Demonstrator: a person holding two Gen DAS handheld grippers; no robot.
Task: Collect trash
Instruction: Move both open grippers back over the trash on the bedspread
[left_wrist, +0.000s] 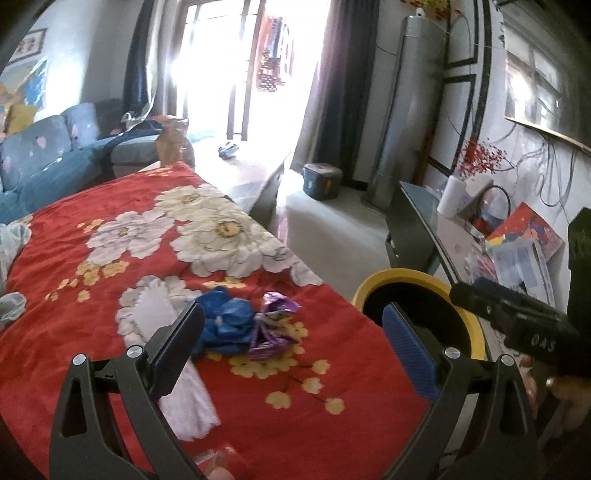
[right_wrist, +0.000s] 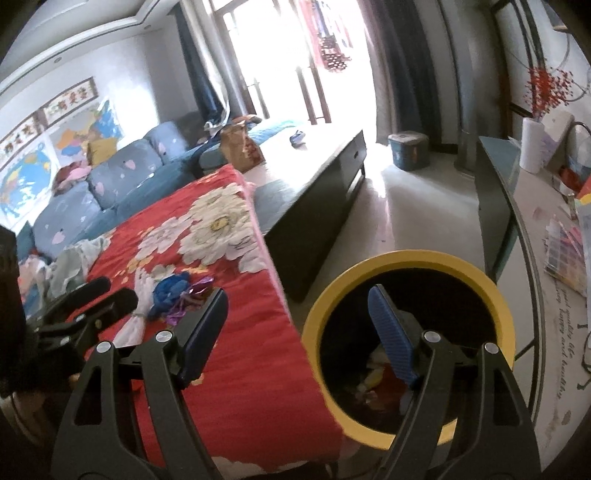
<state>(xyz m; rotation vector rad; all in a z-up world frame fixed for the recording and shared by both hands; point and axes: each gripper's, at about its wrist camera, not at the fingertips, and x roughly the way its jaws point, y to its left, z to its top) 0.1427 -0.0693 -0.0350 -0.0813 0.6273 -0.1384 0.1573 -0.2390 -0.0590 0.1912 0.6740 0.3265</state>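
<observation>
A crumpled blue wrapper (left_wrist: 225, 325) and a shiny purple wrapper (left_wrist: 273, 328) lie together on the red flowered blanket (left_wrist: 258, 424). My left gripper (left_wrist: 291, 339) hangs open just in front of them, nothing between its fingers. A yellow-rimmed black bin (right_wrist: 406, 258) stands on the floor beside the blanket's edge, with coloured scraps at its bottom. My right gripper (right_wrist: 295, 325) is open and empty, one finger over the blanket, the other over the bin's mouth. The same wrappers (right_wrist: 177, 295) appear left in the right wrist view, next to the other gripper's fingers (right_wrist: 96, 295).
A white cloth strip (left_wrist: 184, 387) lies under the left finger. Behind stand a dark low table (right_wrist: 314, 173), a blue sofa (right_wrist: 122, 173) and a teal pail (right_wrist: 408, 151). A glass-topped side table (right_wrist: 535, 229) with papers and a paper roll runs along the right.
</observation>
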